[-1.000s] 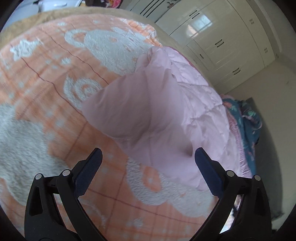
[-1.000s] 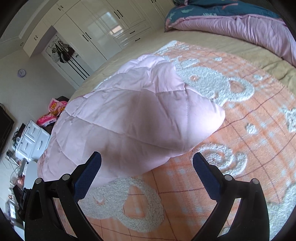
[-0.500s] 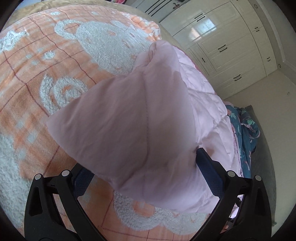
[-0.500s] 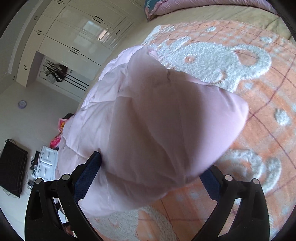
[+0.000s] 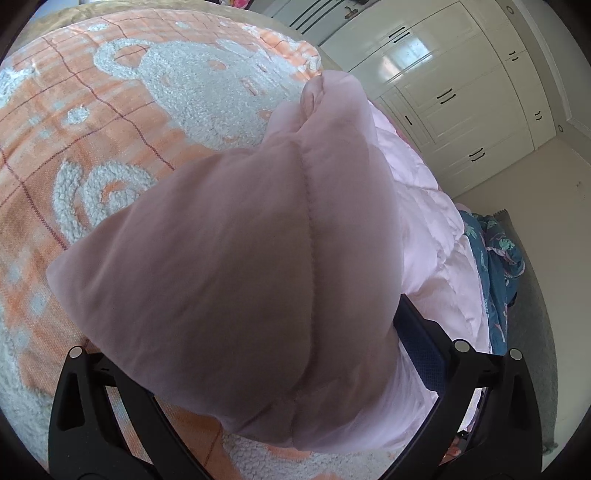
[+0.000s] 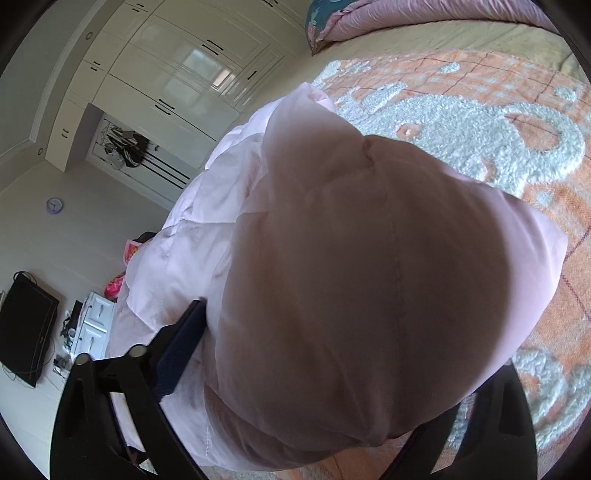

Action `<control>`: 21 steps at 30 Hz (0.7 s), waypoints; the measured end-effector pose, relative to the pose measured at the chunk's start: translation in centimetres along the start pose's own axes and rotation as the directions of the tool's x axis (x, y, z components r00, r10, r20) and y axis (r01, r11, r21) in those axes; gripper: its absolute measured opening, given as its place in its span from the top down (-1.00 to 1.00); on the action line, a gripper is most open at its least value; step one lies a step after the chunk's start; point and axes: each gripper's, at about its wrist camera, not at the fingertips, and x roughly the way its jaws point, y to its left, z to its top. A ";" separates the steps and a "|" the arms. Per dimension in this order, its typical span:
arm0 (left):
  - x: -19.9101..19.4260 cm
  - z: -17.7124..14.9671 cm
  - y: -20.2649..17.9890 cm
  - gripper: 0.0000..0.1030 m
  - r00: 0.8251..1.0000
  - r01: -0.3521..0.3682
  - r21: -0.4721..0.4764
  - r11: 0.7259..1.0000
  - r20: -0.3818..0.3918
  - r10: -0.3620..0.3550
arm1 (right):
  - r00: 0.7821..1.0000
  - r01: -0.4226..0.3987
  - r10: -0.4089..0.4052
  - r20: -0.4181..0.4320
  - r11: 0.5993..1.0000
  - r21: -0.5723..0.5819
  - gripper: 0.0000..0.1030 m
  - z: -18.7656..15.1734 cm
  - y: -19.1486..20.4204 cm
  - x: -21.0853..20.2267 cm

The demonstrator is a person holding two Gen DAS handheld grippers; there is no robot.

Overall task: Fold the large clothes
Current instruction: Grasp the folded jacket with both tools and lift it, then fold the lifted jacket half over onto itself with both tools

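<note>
A large pale pink quilted garment (image 5: 258,240) lies on an orange blanket with white fleecy bears (image 5: 110,110). In the left wrist view a puffy corner of it fills the space between the wide jaws of my left gripper (image 5: 288,332). Only the right blue pad (image 5: 417,343) shows; the left one is under the fabric. In the right wrist view another padded corner of the garment (image 6: 351,258) sits between the jaws of my right gripper (image 6: 332,343), which are closing. Its left pad (image 6: 181,350) lies against the fabric's side; the right pad is hidden.
White wardrobe doors (image 5: 461,92) stand beyond the bed. Teal patterned bedding (image 5: 498,258) hangs off the bed's edge, and a pink duvet (image 6: 424,18) lies at the head. A black screen (image 6: 26,332) and a white cabinet (image 6: 92,325) stand on the floor.
Both grippers have pushed forward and down onto the garment's corners, so fabric now fills the gaps that stood empty. The right jaws have narrowed a little.
</note>
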 end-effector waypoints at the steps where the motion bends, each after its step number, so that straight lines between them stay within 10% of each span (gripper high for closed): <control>1: 0.1 0.1 0.0 -0.84 1.000 0.003 0.001 1.000 0.001 -0.003 | 1.000 -0.016 0.016 0.000 1.000 -0.003 -0.53 0.0 0.1 -0.1; 6: 0.4 0.1 -0.3 -0.81 1.000 -0.005 0.022 1.000 0.011 0.005 | 0.997 -0.074 0.074 -0.003 0.996 -0.044 -0.07 0.4 0.6 -0.2; 21: -1.1 0.0 -3.7 0.19 0.996 -0.046 0.218 0.975 0.082 0.028 | 0.999 0.005 0.009 0.051 0.961 -0.277 0.23 -0.4 4.5 -1.4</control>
